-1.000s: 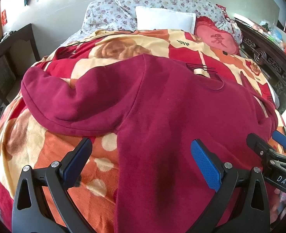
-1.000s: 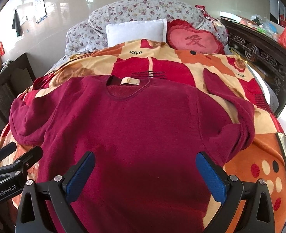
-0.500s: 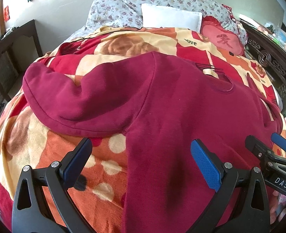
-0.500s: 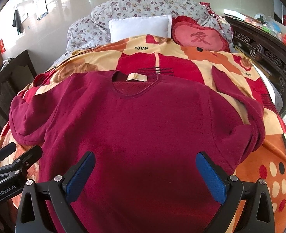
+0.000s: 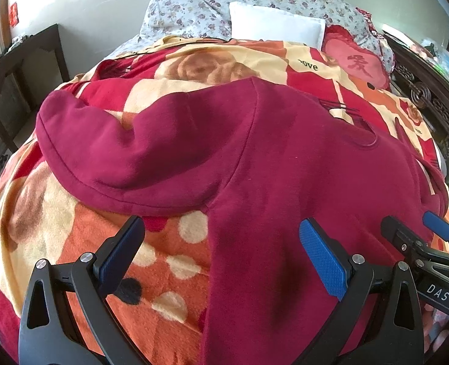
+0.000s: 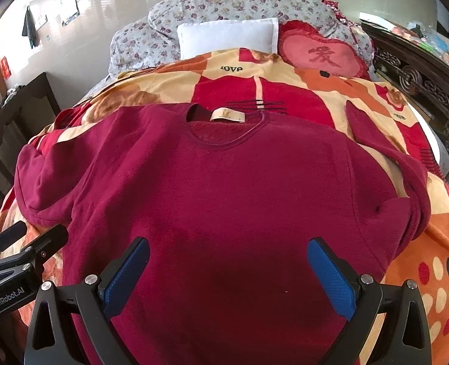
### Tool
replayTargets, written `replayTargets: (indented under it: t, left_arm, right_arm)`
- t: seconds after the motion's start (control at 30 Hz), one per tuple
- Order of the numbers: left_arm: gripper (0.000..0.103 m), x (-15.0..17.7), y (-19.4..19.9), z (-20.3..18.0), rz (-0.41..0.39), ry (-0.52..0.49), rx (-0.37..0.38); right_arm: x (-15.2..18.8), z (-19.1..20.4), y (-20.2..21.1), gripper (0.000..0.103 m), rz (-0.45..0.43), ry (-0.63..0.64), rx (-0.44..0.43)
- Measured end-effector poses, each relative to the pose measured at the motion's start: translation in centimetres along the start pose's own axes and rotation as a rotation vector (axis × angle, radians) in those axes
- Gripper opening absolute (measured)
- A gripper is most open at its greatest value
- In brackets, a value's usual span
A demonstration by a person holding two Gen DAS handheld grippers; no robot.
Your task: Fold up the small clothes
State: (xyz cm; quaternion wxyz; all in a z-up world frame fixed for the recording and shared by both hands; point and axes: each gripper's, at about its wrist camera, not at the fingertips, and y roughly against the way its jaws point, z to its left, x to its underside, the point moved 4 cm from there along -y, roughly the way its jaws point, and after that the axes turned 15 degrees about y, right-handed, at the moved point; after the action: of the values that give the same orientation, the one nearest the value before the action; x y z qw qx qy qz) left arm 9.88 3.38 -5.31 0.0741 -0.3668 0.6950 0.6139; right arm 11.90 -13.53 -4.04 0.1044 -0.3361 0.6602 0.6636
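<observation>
Where readable: blanket [image 6: 285,97] "love", grippers "DAS", "GenRobot.AI".

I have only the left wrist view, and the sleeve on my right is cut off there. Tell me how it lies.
Observer: That sleeve is bent back at the elbow, and its cuff points toward the headboard, flat on the blanket.
Operator: Now describe the neck.
Observer: A tan label shows inside the collar, so the sweater lies front up.
Operator: Report the right gripper.
Observer: The right gripper is open over the sweater's lower middle and holds nothing.
</observation>
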Motion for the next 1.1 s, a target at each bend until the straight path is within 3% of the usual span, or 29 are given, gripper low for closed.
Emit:
replayTargets:
  t: [0.27,0.5,0.73,0.97,1.1]
  left_arm:
    - [0.102,-1.2,-0.4,2.0,-0.001,0.035,-0.005]
    - [0.102,-4.0,-0.6,6.5,-0.03,0.125,-0.042]
    - [0.102,-9.3,-1.2,14.8,-0.073,0.336,-0.062]
    - [0.085,-14.7,-3.2,23.5,-0.088,0.527,-0.093]
    - [0.085,-16.8,-5.3,27.3,-0.083,0.622,-0.103]
  right_arm:
    - [-0.3,0.7,-0.8,0.103,0.007,0.011,-0.01]
    - [-0.7,1.8,-1.5,0.103,0.017,0.029,-0.03]
    - [-1.0,2.6,-2.0,0.103,0.024,0.043,-0.044]
    - [-0.9,2.9,-2.6,0.102,0.044,0.05,-0.057]
    - [-0.7,3.0,-3.0,0.102,0.061,0.049,-0.065]
